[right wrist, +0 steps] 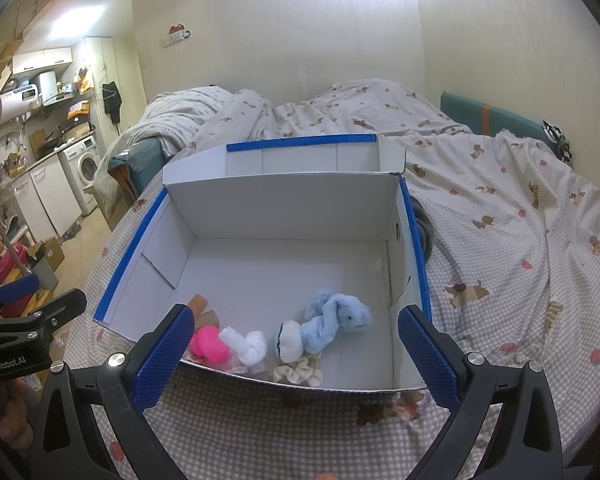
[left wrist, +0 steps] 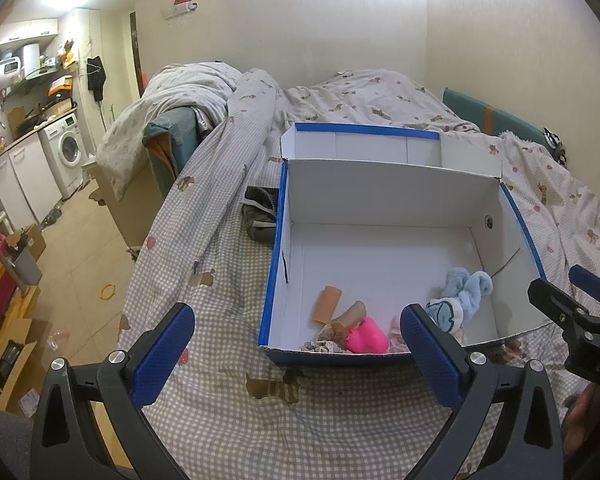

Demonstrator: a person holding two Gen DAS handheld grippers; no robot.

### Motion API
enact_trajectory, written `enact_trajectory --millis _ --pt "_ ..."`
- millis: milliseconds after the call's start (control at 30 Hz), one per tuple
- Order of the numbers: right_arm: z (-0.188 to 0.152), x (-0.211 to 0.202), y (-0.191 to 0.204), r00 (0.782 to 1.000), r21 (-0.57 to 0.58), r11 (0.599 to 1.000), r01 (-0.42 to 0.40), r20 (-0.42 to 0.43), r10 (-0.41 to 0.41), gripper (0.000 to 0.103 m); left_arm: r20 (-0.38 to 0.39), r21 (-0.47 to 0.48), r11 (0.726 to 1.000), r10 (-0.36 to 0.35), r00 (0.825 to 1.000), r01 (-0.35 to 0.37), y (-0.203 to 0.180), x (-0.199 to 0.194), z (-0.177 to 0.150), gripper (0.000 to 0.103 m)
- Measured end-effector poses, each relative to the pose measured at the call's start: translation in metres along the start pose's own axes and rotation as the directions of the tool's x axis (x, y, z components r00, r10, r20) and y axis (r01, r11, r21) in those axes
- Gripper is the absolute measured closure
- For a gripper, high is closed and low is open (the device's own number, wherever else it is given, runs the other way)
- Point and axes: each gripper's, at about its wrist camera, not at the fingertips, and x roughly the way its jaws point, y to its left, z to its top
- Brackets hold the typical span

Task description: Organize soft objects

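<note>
The bed [right wrist: 500,216], covered in a checked sheet with dog prints, is filling both views, and the open white box [right wrist: 284,204] with blue edging is sitting on it straight ahead of both grippers, its long axis running away from the fingers and its lid lying flat beyond the far wall. Inside, the soft things are crowding against the near wall, just past the fingertips: the light blue fluffy sock [right wrist: 336,322] is lying diagonally, its long axis pointing from the near middle toward the far right corner (a white and blue sock [right wrist: 288,340] is touching its near end), the bright pink sock [right wrist: 208,344] is sitting close to the right gripper's left pad, a white knotted sock [right wrist: 248,344] is lying just beside it, the tan socks [left wrist: 332,304] are lying farther in, and a cream scrunchie [right wrist: 298,372] is resting against the near wall. Outside the box, off to the left of the left gripper's view, a dark garment [left wrist: 260,212] is lying against the box's side. The near wall of the box is standing between the fingers and the socks. The left gripper [left wrist: 300,354] is hovering before the near left corner with its fingers spread wide, holding nothing; the right gripper [right wrist: 296,354] is hovering over the near wall, its fingers equally wide apart and touching nothing.
</note>
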Motion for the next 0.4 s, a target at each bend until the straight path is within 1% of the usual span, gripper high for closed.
enact_trajectory --millis 400 --pt "-0.001 -0.0028 0.002 1.0 -0.009 1.0 0.0 -0.002 0.0 0.0 -0.004 -0.011 1.0 -0.008 1.0 0.008 0.0015 0.0005 0.0013 0.0"
